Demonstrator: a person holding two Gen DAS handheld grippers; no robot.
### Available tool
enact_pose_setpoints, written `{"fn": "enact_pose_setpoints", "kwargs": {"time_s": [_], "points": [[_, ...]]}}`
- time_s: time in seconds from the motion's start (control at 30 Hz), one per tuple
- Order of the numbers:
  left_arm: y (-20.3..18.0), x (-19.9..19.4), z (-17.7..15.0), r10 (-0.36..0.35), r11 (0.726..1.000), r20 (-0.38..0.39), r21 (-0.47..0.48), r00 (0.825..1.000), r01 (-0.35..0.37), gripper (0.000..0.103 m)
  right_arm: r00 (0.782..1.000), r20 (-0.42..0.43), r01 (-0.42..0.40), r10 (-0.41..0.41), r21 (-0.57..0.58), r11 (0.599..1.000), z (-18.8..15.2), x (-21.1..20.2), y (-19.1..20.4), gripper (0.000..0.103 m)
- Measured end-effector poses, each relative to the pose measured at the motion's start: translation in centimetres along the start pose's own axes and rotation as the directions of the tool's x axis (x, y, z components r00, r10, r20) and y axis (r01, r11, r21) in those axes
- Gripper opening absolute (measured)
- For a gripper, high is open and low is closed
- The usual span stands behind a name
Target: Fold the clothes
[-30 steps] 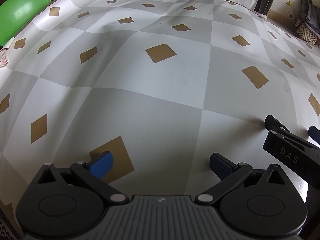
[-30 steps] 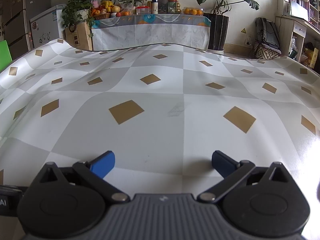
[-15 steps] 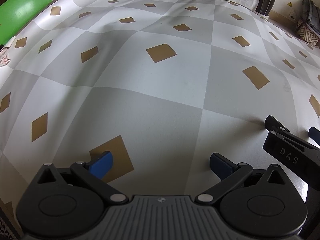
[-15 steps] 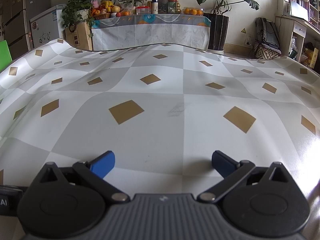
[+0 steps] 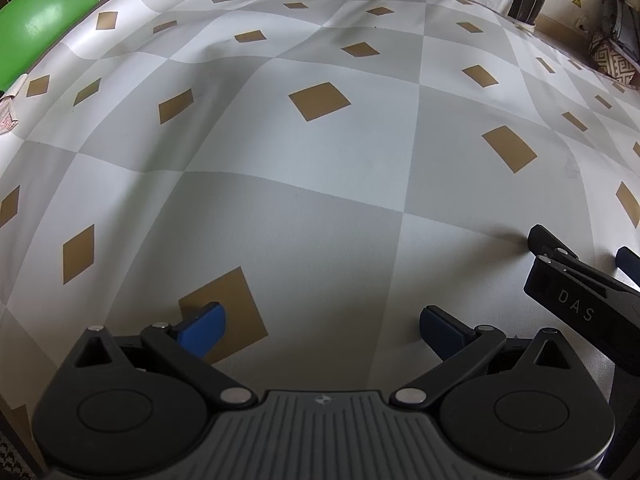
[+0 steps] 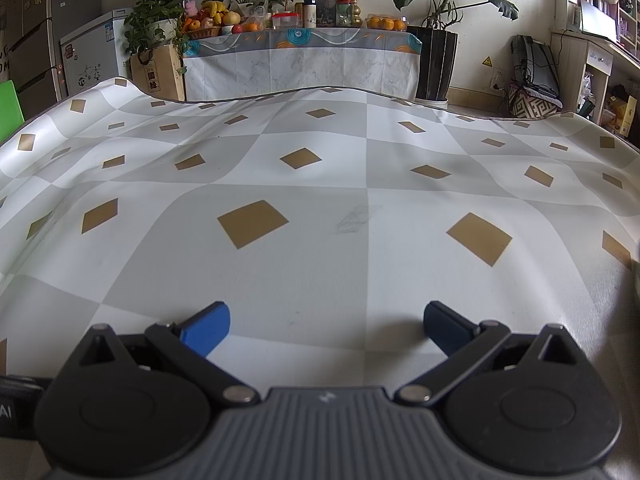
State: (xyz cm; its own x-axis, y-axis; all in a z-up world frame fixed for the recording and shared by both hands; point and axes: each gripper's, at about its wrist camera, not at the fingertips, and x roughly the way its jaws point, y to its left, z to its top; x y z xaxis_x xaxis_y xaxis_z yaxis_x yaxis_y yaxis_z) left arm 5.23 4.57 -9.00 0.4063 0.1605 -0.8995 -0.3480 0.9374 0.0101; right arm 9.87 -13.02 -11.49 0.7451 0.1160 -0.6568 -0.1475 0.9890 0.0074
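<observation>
The left tongs point(image 5: 322, 326) are spread wide, blue pads apart, hovering low over the near part of the worktop point(image 5: 320, 208) and pinching nothing. The right tongs point(image 6: 326, 326) are equally spread and empty, just beside the left pair; their black arm shows at the right edge of the left wrist view.

Beyond both pairs lies only the checked cloth point(image 6: 320, 184) covering the worktop, grey and white squares with brown diamonds, slightly rippled toward the far edge. No garment shows in either view, so where the clothes lie cannot be told; they are probably off to one side or nearer than the cameras see.

The step in hand looks like fetching or awaiting a garment, with folding not yet begun. To do it well, keep both tongs spread and level, bring the garment to the flat middle of the cloth, away from the far ripples, and take two matching corners so it lies smooth before the first fold.

Far off stand a side table with fruit point(image 6: 304, 36) and a green chair point(image 5: 44, 8).
</observation>
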Motion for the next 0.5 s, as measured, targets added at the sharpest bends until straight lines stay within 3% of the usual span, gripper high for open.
{"fn": "enact_pose_setpoints", "kwargs": {"time_s": [0.2, 0.33, 0.5], "points": [[0.8, -0.6, -0.2, 0.039, 0.999, -0.018, -0.009, 0.999, -0.039, 0.103, 1.0, 0.0, 0.0, 0.0, 0.0, 1.0, 0.0, 0.0, 0.0, 0.103], [1.4, -2.1, -0.5, 0.028, 0.999, 0.015, -0.024, 0.999, -0.028, 0.103, 1.0, 0.0, 0.0, 0.0, 0.0, 1.0, 0.0, 0.0, 0.0, 0.103], [1.2, -4.3, -1.0, 0.024, 0.999, 0.061, 0.03, 0.998, -0.026, 0.103, 1.0, 0.0, 0.0, 0.0, 0.0, 1.0, 0.0, 0.0, 0.0, 0.103]]}}
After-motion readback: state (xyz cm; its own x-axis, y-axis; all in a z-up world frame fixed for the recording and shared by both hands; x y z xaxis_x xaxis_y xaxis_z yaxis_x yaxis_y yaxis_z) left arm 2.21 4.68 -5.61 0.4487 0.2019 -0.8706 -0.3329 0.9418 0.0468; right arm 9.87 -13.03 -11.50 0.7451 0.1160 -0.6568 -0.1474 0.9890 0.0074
